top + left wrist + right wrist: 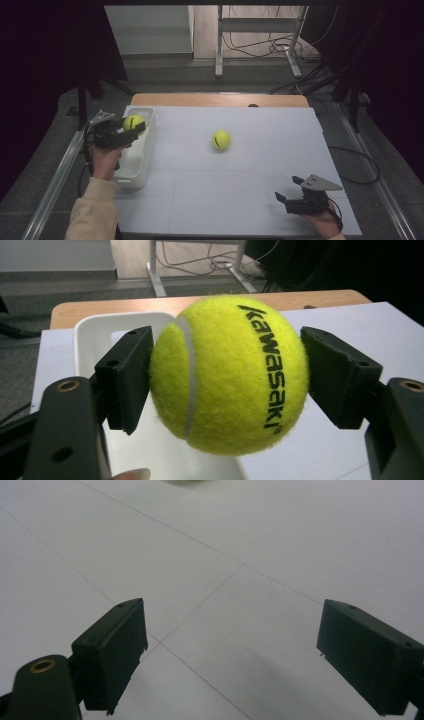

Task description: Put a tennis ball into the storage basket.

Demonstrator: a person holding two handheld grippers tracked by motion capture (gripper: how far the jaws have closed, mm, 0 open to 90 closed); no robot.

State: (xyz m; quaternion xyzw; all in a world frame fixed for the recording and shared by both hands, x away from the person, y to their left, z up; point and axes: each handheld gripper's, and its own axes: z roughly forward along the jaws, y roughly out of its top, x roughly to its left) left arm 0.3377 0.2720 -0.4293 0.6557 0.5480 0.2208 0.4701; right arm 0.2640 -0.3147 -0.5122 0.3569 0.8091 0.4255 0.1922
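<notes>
Pinching one tennis ball [227,375] above the white bin [136,165], left tongs [131,126] should release; right tongs [287,194] wait spread, likely for the second ball [221,139].

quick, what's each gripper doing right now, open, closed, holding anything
Left gripper: closed on a tennis ball, held over the white bin.
Right gripper: open, empty, low over the table.

A wooden table [220,99] covered by a white gridded sheet [260,170] stands on a grey floor. A white rectangular plastic tub [140,160] sits along its left edge, while a yellow-green felt tennis ball [221,139] lies near the middle, well apart from the tub.
</notes>
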